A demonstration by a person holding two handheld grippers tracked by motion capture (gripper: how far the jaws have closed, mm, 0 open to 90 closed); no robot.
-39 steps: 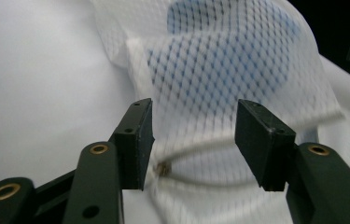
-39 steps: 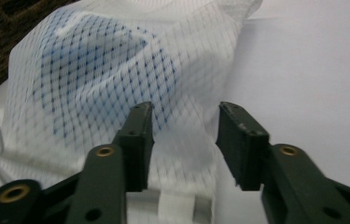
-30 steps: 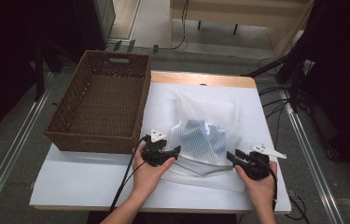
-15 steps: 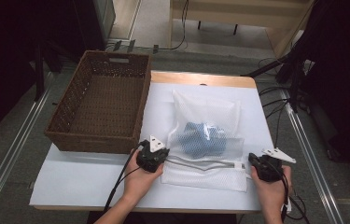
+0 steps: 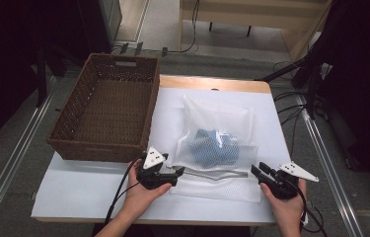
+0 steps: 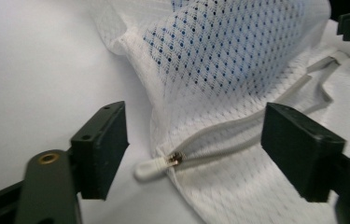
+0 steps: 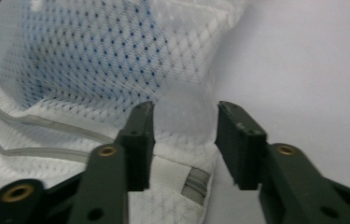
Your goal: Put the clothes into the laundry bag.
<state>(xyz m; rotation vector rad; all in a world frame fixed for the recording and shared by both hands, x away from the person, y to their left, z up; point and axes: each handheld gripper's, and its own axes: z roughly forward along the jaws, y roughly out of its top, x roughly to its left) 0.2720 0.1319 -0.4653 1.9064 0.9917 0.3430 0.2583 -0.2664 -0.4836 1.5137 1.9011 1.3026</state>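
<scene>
Right now I am at the zipper end of the job: the white mesh laundry bag lies flat on the white table, just right of the wicker basket, with something blue bundled inside it. Taking the bag as my landmark, my left gripper sits at its near left corner, jaws spread wide and holding nothing; in the left gripper view the white zipper pull lies on the table between them, untouched. My right gripper waits at the bag's near right corner, jaws partly apart and empty, straddling the corner fabric near the zipper's far end in the right gripper view. I judge the step in hand to be getting a grip on the pull while pinning the other corner. Next I would need to lower the left jaws around that small tab and close, then clamp the right on the corner before drawing the pull along. Near of the bag the table edge comes soon, so my room is sideways; left of the bag there is open tabletop below the basket.
</scene>
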